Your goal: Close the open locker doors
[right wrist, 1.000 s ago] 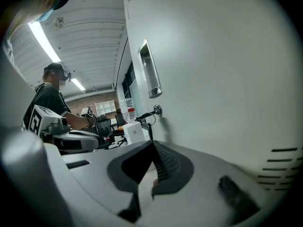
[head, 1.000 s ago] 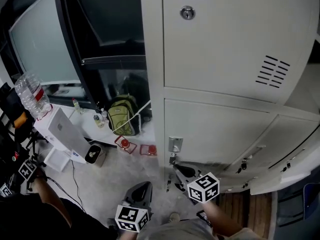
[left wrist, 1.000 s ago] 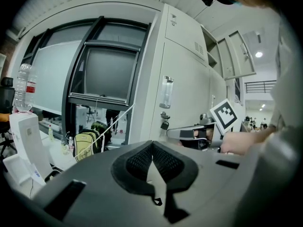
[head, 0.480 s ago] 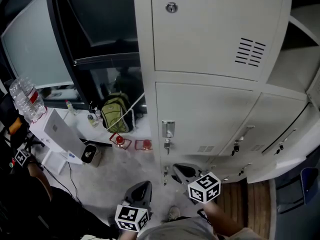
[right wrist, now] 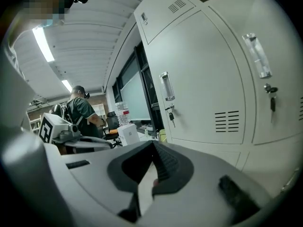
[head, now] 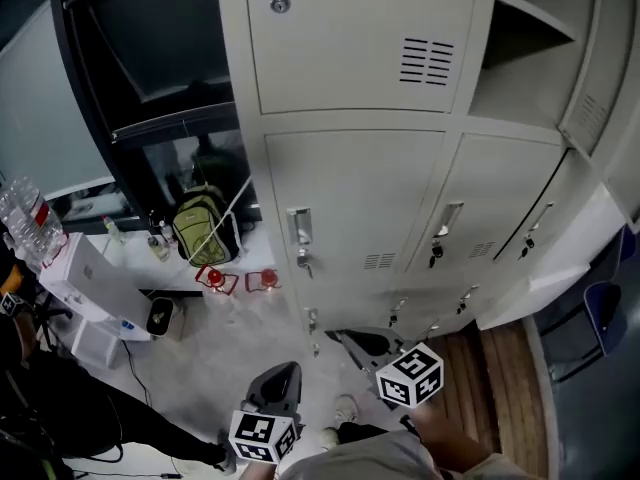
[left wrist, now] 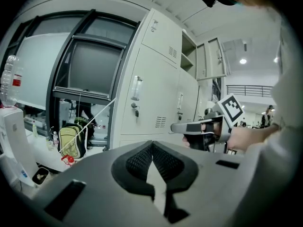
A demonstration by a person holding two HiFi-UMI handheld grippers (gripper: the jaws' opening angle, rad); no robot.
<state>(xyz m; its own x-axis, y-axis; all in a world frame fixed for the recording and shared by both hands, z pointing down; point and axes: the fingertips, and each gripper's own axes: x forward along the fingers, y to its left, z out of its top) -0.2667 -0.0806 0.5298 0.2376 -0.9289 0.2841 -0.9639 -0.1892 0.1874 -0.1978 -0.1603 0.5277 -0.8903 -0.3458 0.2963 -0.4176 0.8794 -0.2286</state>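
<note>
The open locker doors [head: 588, 88] are at the right end of the lockers [head: 340, 88]. The upper one is swung wide off its compartment, and its top and outer edge are cut off by the picture. Below it, two lower doors [head: 545, 233] seem to stand ajar, though from this steep angle it is hard to say how far. The bottom row is partly hidden behind the right gripper [head: 365, 346] and its marker cube. Both grippers are held well short of the lockers, touching nothing.

The left gripper [left wrist: 151, 148] has its jaws pressed together with nothing between them, and so does the right gripper [right wrist: 152, 150]. In the head view the left gripper [head: 282, 378] sits low at the bottom edge, just beside the right one.

Since a second ago the view has swung to the right. The lockers have slid toward the left of the picture, and the open compartment, which was out of sight at first, now shows. The grippers keep the same places at the bottom of the frame.

The floor [head: 200, 348] in front of the lockers is pale and scuffed, and gives way to wooden boards [head: 505, 363] at the right. A green backpack [head: 200, 226] leans at the foot of a dark-framed window [head: 150, 78], just left of the lockers. Farther left, a white box [head: 95, 278] stands with water bottles [head: 25, 218] behind it, half cut off by the edge. In the right gripper view a person [right wrist: 81, 110] stands in the background, too small to make out more.
</note>
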